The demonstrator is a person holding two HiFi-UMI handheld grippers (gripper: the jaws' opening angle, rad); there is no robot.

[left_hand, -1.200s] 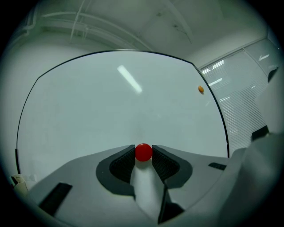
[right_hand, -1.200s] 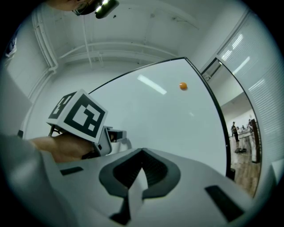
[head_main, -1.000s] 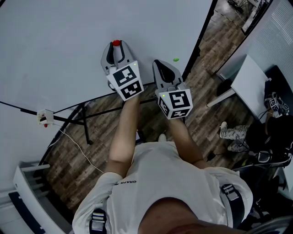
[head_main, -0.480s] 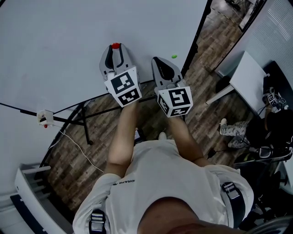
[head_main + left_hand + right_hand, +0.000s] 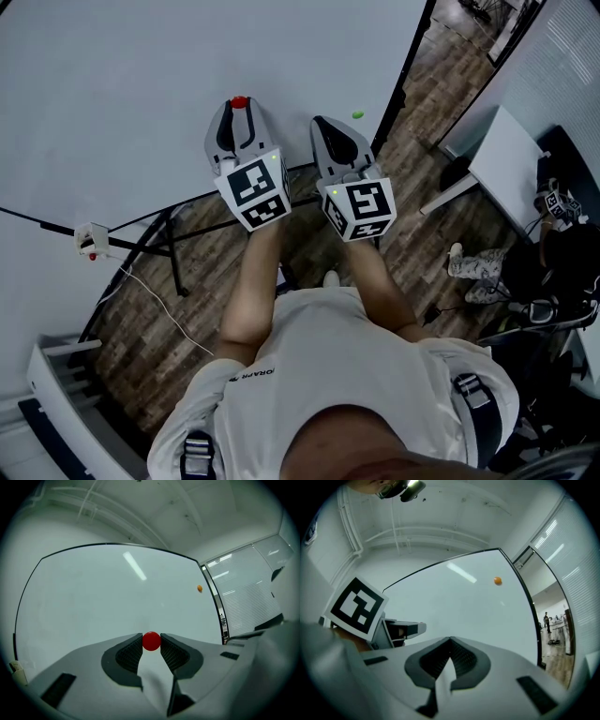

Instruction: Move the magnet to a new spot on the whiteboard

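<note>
The left gripper [image 5: 239,111] pinches the red magnet [image 5: 151,641] by the whiteboard [image 5: 103,597], the right gripper [image 5: 450,641] at its 3 o'clock is closed and empty; next, carry it somewhere bare, maybe 10 o'clock.

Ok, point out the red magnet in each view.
Head view: red magnet upper centre, at the left gripper tip.
Left gripper view: centre, held between the jaws.
Right gripper view: not in it.
Shared landmark: small dot by the whiteboard right edge.
</note>
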